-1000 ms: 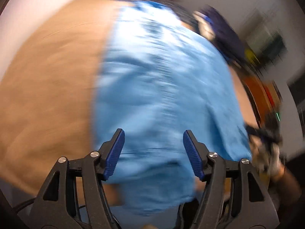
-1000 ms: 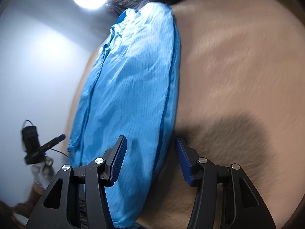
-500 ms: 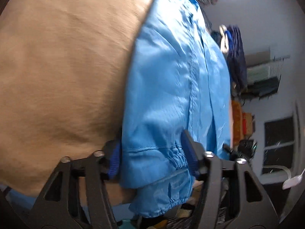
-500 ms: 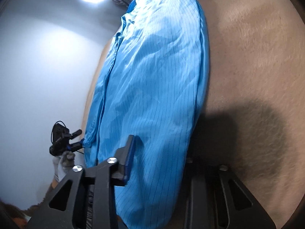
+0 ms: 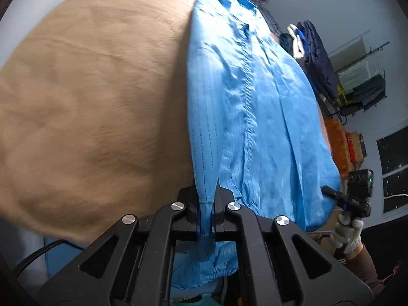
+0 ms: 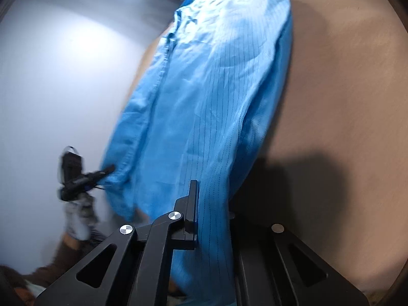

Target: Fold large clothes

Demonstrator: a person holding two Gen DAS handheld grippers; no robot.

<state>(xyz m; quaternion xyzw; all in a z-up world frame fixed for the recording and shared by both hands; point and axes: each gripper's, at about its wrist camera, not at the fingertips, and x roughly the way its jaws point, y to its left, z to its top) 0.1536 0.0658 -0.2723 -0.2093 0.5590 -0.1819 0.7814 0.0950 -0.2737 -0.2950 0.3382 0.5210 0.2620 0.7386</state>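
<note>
My left tongs (image 5: 205,214) and right tongs (image 6: 211,219) are each clamped on a near corner of the blue coat (image 5: 255,107) stretched along the tan table (image 5: 89,97) — hem gripped, I judge, so next comes lifting both corners evenly and carrying them toward the collar.
</note>
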